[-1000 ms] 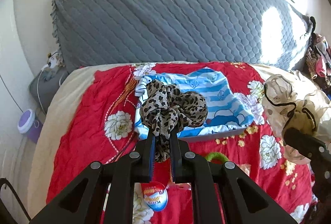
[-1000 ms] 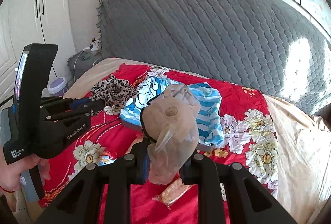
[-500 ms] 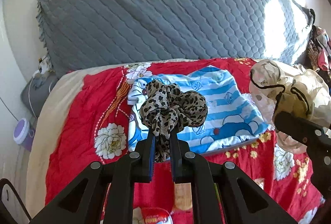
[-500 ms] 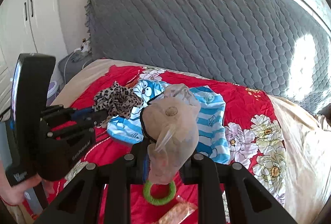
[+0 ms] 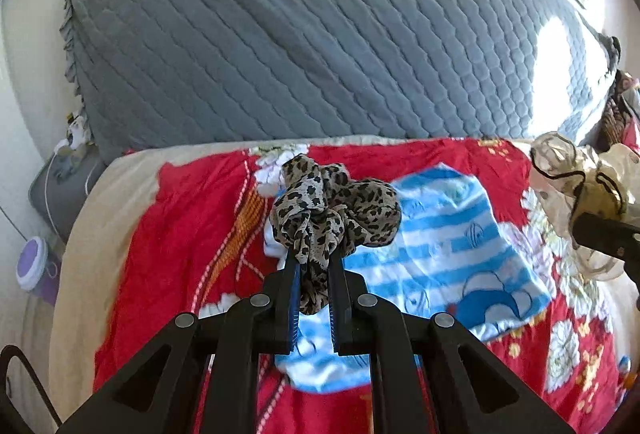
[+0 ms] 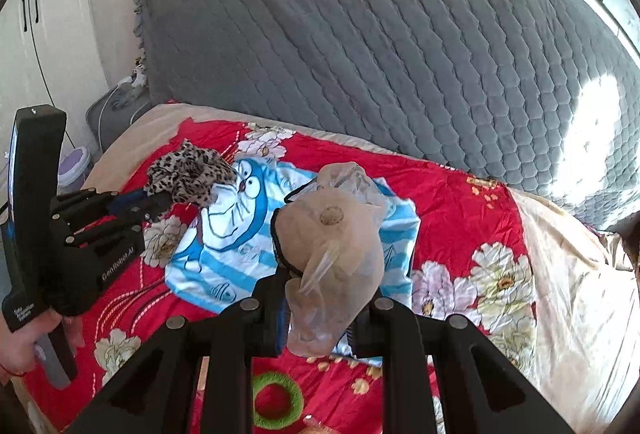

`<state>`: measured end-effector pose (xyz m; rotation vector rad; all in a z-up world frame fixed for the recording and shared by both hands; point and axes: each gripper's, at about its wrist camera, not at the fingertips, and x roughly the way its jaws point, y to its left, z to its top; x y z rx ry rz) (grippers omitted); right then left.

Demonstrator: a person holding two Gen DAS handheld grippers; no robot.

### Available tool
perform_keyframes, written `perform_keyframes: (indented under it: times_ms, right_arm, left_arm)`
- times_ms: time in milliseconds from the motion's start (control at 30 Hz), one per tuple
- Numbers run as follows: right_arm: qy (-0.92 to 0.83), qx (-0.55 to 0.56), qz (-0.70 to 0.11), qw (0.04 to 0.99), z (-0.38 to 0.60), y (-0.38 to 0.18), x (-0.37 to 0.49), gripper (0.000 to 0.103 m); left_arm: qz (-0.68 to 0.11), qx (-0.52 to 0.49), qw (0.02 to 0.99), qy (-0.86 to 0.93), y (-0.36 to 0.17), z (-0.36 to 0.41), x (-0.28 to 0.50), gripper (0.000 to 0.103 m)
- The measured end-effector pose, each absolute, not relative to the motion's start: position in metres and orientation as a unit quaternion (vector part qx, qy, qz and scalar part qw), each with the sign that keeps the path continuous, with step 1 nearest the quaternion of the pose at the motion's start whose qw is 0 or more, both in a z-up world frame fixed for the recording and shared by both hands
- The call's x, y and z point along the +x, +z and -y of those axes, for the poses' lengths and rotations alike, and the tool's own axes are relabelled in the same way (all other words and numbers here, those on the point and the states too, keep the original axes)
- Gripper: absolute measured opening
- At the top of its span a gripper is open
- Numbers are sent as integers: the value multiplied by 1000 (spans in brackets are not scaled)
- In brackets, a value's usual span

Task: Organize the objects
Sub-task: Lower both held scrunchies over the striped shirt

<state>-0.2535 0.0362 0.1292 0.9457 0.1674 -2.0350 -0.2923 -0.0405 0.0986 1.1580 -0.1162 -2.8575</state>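
My left gripper (image 5: 313, 266) is clamped on a leopard-print scrunchie (image 5: 334, 209), the fabric bunched above the fingertips with a tail hanging down between them. I pinch it low so the bulk stays clear of my camera. My right gripper (image 6: 320, 298) is closed on a sheer beige scrunchie (image 6: 330, 254) with a dark edge, which balloons up over the fingers and hides their tips.

Both pieces hang in the air above a blue-striped cartoon cloth (image 6: 224, 234) spread on the red floral bedspread (image 6: 460, 201). From the right wrist view, the left gripper sits off to the left with its leopard bundle near the cloth's upper corner. I judge the cloth to be the gathering spot, so I hold both items over it, apart from each other, ready for setting down.

A green ring (image 6: 276, 400) lies on the bedspread below my right gripper, not yet collected. Behind the bed leans the quilted grey headboard cover (image 5: 320, 33).
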Motion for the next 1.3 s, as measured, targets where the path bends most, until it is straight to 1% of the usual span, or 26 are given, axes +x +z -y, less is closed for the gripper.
perform_keyframes:
  times_ms: [233,367,533,767,800,867,1300]
  right_arm:
    - [-817,368,-40,443,-28,130,-258,22]
    - [-812,368,-34,452,-22,118,-259,22]
    - [-815,363,-8,451,-26,105,-267,22]
    - [-818,362,-17,446,-25,98,-274,22]
    - [-805,360,-20,471,-25,95,-272,22]
    - [-800,370,-25,472,-22,89,-272,22]
    - [-791,388,-22,472,-5,66,-274,22]
  left_arm:
    - [24,375,31,-926,96,47,-320,12]
    - [9,377,27,-926,90,48,-325,12]
    - [33,377,20,-925,81,38,-327,12]
    - [51,385,9,-922,65,27,-332,12]
    - [50,386,9,-921,63,26,-333,12]
    - [48,388,9,-921,59,25,-335,12]
    - [65,397,4,-915,38,18,-347,12]
